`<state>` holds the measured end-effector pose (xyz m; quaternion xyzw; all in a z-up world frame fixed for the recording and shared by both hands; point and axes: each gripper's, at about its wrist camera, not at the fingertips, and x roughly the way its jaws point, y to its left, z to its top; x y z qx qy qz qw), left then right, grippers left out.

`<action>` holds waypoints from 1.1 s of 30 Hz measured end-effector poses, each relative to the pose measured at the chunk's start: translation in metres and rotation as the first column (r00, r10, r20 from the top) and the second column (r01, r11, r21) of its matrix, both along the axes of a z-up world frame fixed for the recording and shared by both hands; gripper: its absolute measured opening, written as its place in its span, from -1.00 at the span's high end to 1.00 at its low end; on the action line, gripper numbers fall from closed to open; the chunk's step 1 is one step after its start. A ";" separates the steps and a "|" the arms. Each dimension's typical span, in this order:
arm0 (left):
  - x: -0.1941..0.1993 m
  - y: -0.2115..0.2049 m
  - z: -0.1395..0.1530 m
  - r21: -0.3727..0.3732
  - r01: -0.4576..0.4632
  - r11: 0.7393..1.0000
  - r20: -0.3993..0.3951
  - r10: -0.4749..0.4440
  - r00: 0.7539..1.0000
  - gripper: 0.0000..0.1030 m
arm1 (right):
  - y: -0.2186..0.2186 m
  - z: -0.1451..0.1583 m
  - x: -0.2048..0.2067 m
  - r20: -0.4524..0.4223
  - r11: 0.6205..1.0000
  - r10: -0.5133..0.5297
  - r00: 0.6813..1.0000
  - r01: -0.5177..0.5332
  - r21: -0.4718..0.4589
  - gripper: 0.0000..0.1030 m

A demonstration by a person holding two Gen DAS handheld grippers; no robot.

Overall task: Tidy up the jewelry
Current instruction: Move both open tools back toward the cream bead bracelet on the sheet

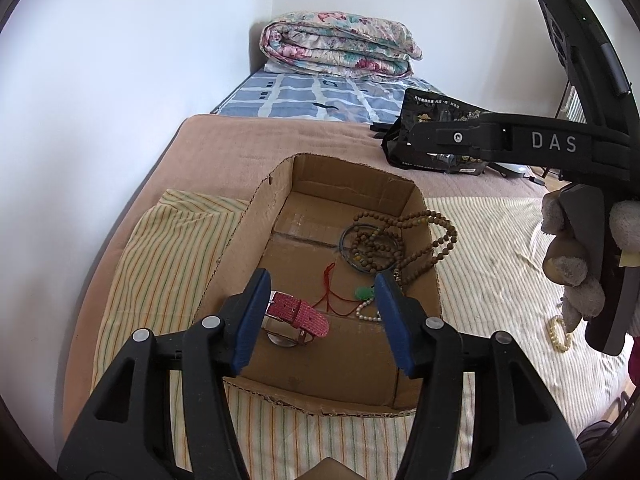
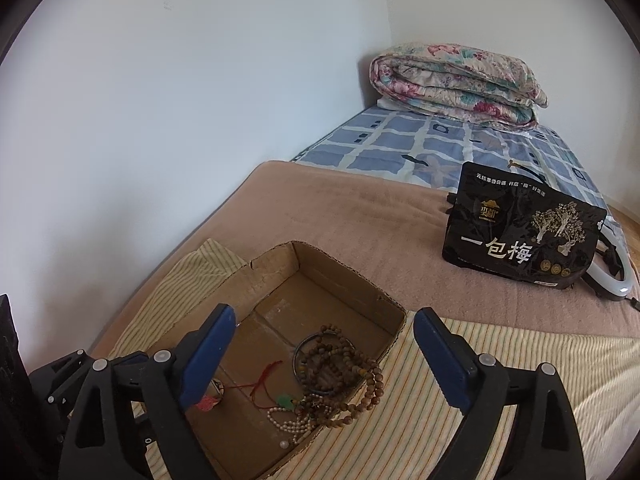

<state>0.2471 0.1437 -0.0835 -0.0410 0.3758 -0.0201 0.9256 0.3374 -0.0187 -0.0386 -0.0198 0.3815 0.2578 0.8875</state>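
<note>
An open cardboard box [image 1: 256, 216] lies on a striped cloth on the bed. Inside it are a red-strapped watch [image 1: 298, 316], a green pendant on a red cord [image 1: 363, 292], a dark bangle [image 1: 348, 236], a small pearl strand [image 1: 366, 314] and a brown bead necklace [image 1: 436, 240] that hangs over the right wall. My left gripper [image 1: 322, 320] is open and empty just above the watch. My right gripper [image 2: 320, 360] is open and empty over the box's right wall [image 2: 394, 338]. A pale bead bracelet [image 1: 559, 334] lies on the cloth at the right, below the right gripper's body [image 1: 600, 260].
A black snack bag [image 2: 520, 236] stands on the brown blanket [image 2: 340, 208] behind the box, with a ring light [image 2: 616, 276] behind it. A folded floral quilt [image 2: 456, 80] lies at the bed's far end. A white wall [image 2: 160, 120] runs along the left.
</note>
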 end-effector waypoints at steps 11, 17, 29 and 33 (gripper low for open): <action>-0.014 -0.009 0.020 0.018 -0.001 1.000 0.031 0.001 1.000 -0.08 | -0.008 0.020 -0.016 0.039 1.000 0.002 0.999 -0.002 -0.004 -0.79; -0.023 -0.016 0.032 0.027 0.000 1.000 0.053 -0.002 0.999 -0.08 | -0.018 0.032 -0.030 0.066 1.000 -0.003 0.998 0.003 0.001 -0.85; -0.044 -0.044 0.060 0.050 0.035 0.998 0.103 -0.039 0.994 -0.09 | -0.059 0.062 -0.062 0.140 0.999 -0.035 0.990 0.033 0.015 -0.99; -0.050 -0.055 0.067 0.055 0.048 0.997 0.113 -0.054 0.992 -0.09 | -0.078 0.069 -0.072 0.151 0.998 -0.060 0.987 0.057 0.022 -0.99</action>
